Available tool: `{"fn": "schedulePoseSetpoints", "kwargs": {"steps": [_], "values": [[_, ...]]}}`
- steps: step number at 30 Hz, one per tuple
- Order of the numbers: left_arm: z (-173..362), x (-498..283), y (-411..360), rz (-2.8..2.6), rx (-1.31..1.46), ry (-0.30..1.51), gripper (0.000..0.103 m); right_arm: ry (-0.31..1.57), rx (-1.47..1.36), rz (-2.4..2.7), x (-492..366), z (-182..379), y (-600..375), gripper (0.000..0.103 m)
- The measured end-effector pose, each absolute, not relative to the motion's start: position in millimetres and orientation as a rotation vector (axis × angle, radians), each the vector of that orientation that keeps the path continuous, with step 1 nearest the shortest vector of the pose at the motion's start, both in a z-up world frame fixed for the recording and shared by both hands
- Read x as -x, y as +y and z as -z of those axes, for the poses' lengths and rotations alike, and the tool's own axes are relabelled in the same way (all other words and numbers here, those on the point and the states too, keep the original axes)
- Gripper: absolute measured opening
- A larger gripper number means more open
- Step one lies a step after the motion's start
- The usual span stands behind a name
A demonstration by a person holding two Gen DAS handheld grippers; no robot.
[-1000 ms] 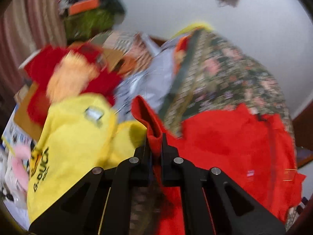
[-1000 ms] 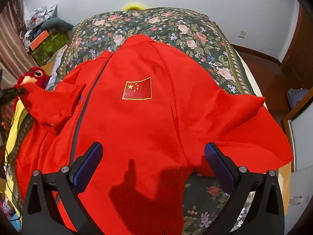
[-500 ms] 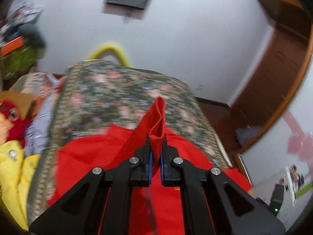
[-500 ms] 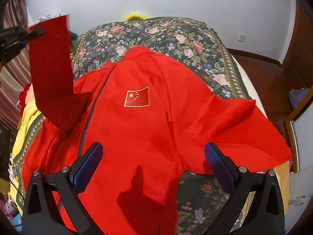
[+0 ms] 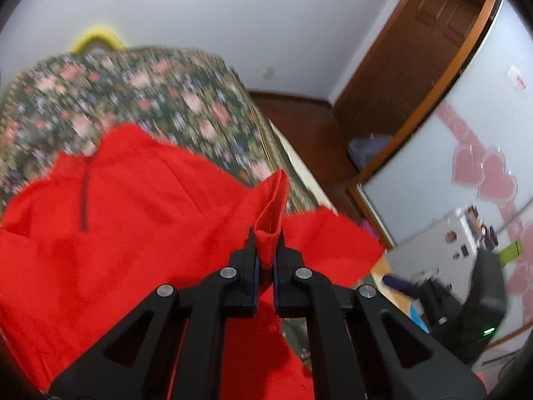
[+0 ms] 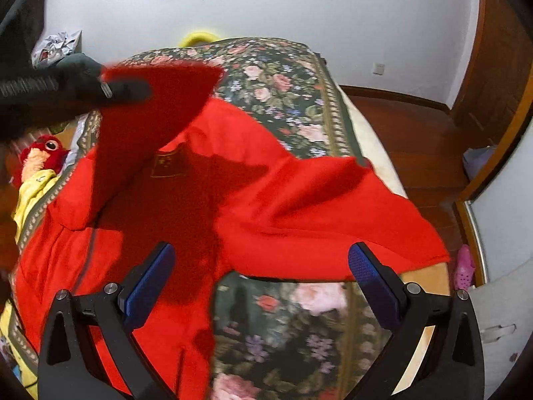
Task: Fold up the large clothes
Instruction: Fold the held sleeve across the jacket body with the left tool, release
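My left hand-held gripper point(image 5: 265, 256) is clamped on a sleeve point(image 5: 273, 213) of the red jacket point(image 6: 260, 200), lifted above the jacket spread on the floral bed point(image 6: 286, 80). My right hand-held gripper point(image 6: 261, 266) hovers with jaws apart over the jacket's near edge.

One red jacket point(image 6: 283, 206), one floral bedspread point(image 6: 286, 76), one red plush toy point(image 6: 41, 156), two tools point(image 5: 265, 250) point(image 6: 261, 266)
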State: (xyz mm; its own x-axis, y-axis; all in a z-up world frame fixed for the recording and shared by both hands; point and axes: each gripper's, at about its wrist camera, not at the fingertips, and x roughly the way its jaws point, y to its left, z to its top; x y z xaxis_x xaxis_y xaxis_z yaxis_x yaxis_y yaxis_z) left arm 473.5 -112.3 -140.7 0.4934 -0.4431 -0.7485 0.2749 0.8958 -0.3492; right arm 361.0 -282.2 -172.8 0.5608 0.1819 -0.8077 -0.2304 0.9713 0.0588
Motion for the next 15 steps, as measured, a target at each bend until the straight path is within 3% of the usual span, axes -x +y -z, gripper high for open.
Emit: {"fn": "schedulePoseSetpoints", "kwargs": {"steps": [6, 10, 15], "values": [[183, -458, -141, 0.495, 0.157, 1.104, 0.005, 0.961, 0.046, -0.225, -356, 175, -295, 0.103], [181, -445, -138, 0.494, 0.100, 1.074, 0.011, 0.968, 0.020, -0.236, -357, 175, -297, 0.103], [148, -435, -102, 0.469, 0.108, 0.972, 0.064, 0.997, -0.040, -0.290, -360, 176, -290, 0.103]]}}
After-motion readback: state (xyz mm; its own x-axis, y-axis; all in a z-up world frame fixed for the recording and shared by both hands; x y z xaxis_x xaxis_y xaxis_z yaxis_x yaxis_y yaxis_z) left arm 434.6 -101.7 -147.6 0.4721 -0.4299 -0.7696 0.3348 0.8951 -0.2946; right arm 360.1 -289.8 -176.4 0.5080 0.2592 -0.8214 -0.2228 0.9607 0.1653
